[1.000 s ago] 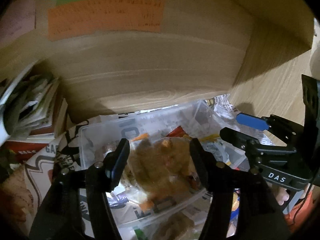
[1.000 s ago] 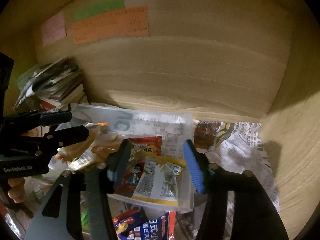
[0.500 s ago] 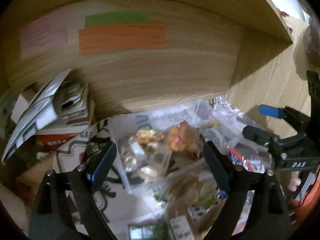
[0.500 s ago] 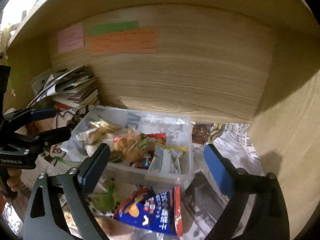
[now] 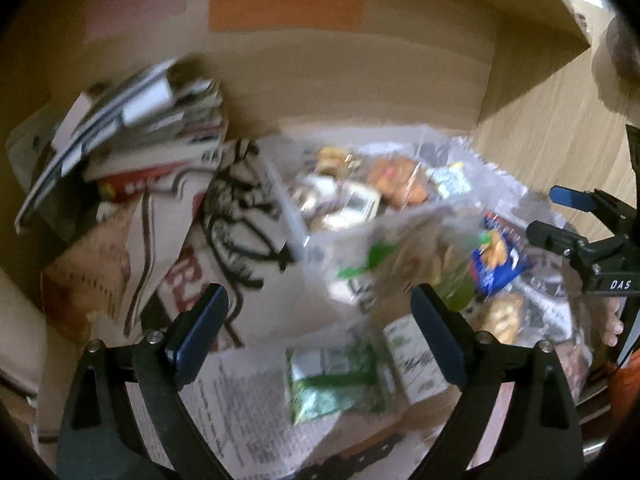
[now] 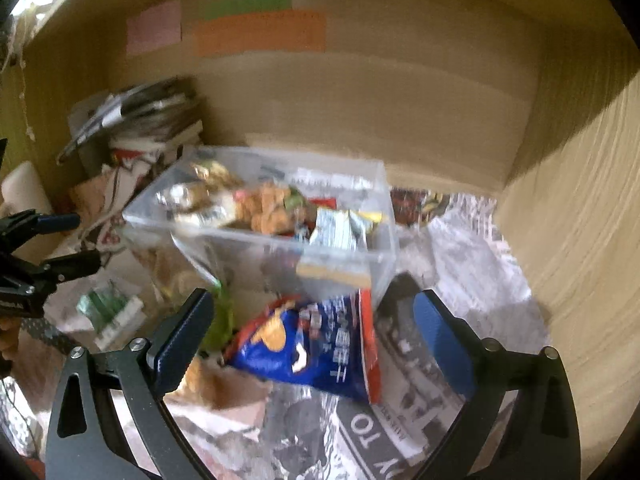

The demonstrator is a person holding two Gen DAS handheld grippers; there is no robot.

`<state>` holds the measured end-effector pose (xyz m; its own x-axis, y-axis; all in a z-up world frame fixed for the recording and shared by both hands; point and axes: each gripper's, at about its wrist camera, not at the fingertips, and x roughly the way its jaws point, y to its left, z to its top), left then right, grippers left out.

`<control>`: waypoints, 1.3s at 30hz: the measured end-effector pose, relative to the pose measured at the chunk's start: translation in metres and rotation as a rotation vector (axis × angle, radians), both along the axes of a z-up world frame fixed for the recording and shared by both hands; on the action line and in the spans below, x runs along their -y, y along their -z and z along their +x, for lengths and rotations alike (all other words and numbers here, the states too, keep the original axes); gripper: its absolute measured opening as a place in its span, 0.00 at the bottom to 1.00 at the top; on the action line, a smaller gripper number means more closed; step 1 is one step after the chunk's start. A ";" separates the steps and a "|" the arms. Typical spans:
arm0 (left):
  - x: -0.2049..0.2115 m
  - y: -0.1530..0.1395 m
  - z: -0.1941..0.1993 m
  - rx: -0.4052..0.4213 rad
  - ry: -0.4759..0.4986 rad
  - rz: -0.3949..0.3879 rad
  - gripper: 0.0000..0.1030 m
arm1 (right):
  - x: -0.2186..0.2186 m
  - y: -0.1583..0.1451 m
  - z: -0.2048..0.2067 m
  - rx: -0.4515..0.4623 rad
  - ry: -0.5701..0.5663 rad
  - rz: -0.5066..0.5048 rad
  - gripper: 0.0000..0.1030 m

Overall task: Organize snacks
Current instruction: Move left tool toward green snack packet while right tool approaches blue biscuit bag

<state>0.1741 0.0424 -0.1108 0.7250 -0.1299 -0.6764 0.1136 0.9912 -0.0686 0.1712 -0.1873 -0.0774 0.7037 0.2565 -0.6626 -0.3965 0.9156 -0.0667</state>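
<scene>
Newsprint lines the floor of a wooden cupboard where snacks are being sorted. Nearest, the right gripper (image 6: 312, 336) hangs wide and empty over a blue foil crisp bag (image 6: 316, 348) lying just in front of a clear plastic tub (image 6: 352, 258) already heaped with packets. The left gripper (image 5: 320, 332), equally wide and empty, hovers above a green-and-white packet (image 5: 332, 376). Next, judging by the layout: close squarely across the bag's edge, lift clear of the tub's rim, then release inside. Stacked magazines (image 6: 140, 116) sit behind.
</scene>
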 end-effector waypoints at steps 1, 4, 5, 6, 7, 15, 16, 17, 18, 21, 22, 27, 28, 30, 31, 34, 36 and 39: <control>-0.003 0.005 -0.001 -0.014 -0.006 0.000 0.91 | 0.000 0.005 0.001 -0.013 0.007 -0.002 0.97; -0.007 0.019 -0.001 -0.055 -0.018 -0.004 0.91 | 0.005 0.016 0.005 -0.052 0.042 0.013 0.97; -0.008 0.024 -0.002 -0.066 -0.022 -0.002 0.91 | 0.007 0.020 0.007 -0.068 0.050 0.023 0.97; -0.008 0.030 -0.003 -0.078 -0.024 0.003 0.91 | 0.009 0.024 0.011 -0.093 0.058 0.038 0.97; -0.008 0.032 -0.003 -0.084 -0.025 0.004 0.91 | 0.011 0.027 0.013 -0.110 0.063 0.049 0.97; -0.006 0.057 -0.005 -0.156 -0.002 -0.023 0.91 | 0.007 0.044 0.024 -0.178 0.072 0.033 0.97; -0.004 0.059 -0.006 -0.154 0.000 -0.017 0.91 | 0.006 0.046 0.024 -0.181 0.071 0.034 0.97; -0.002 0.060 -0.005 -0.152 0.005 -0.007 0.91 | 0.006 0.047 0.025 -0.187 0.071 0.039 0.97; 0.000 0.060 -0.005 -0.148 0.007 0.005 0.90 | 0.006 0.048 0.025 -0.190 0.072 0.044 0.97; 0.002 0.062 -0.006 -0.137 0.015 0.008 0.83 | 0.007 0.050 0.027 -0.196 0.078 0.054 0.97; 0.002 0.062 -0.006 -0.131 0.019 0.005 0.77 | 0.007 0.051 0.027 -0.199 0.080 0.058 0.97; 0.006 0.060 -0.011 -0.110 0.051 0.004 0.57 | 0.008 0.051 0.029 -0.185 0.086 0.073 0.92; 0.007 0.060 -0.011 -0.108 0.052 0.005 0.51 | 0.009 0.051 0.029 -0.180 0.090 0.074 0.84; 0.007 0.058 -0.012 -0.104 0.052 -0.001 0.48 | 0.009 0.049 0.029 -0.172 0.090 0.079 0.80; 0.006 0.059 -0.012 -0.104 0.052 -0.004 0.47 | 0.008 0.049 0.028 -0.165 0.086 0.075 0.77; 0.003 0.056 -0.012 -0.100 0.052 -0.005 0.46 | 0.004 0.045 0.023 -0.141 0.066 0.054 0.62; 0.002 0.053 -0.012 -0.090 0.048 -0.004 0.45 | 0.003 0.041 0.020 -0.123 0.063 0.036 0.52; 0.000 0.044 -0.014 -0.073 0.049 -0.013 0.40 | 0.008 0.039 0.019 -0.139 0.051 0.068 0.47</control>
<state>0.1600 0.0428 -0.1551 0.6666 -0.1735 -0.7249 0.1567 0.9834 -0.0913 0.1900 -0.1948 -0.1167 0.6196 0.2701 -0.7370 -0.3504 0.9353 0.0482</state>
